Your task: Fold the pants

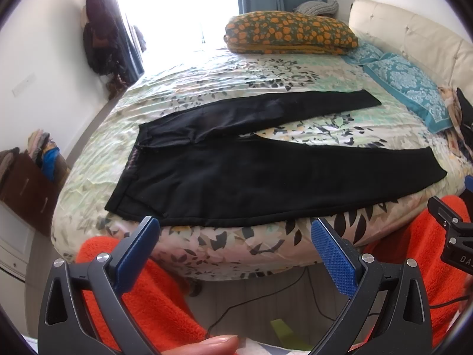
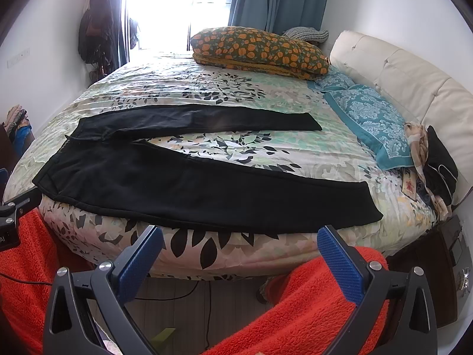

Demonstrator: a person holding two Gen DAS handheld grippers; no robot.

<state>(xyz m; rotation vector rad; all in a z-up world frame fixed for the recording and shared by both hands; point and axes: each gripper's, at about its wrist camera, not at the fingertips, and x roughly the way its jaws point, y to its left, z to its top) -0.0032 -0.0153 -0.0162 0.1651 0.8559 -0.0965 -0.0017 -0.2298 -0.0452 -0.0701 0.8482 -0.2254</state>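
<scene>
I see the black pants (image 1: 266, 174) spread flat along the near edge of the bed (image 1: 224, 68), legs splayed apart. Both my left hand-held gripper (image 1: 235, 236) and right hand-held gripper (image 2: 240, 244) hang released short of it. Pinching only the top layer, or dragging, could pull the pants off that edge.

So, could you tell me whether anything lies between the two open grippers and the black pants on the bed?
Nothing visible does: the left gripper and right gripper face the black pants across open space.

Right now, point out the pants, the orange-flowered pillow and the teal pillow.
pants (image 1: 251, 177), left wrist view, near leg.
orange-flowered pillow (image 2: 260, 48), right wrist view, top face.
teal pillow (image 2: 372, 124), right wrist view, middle.
</scene>
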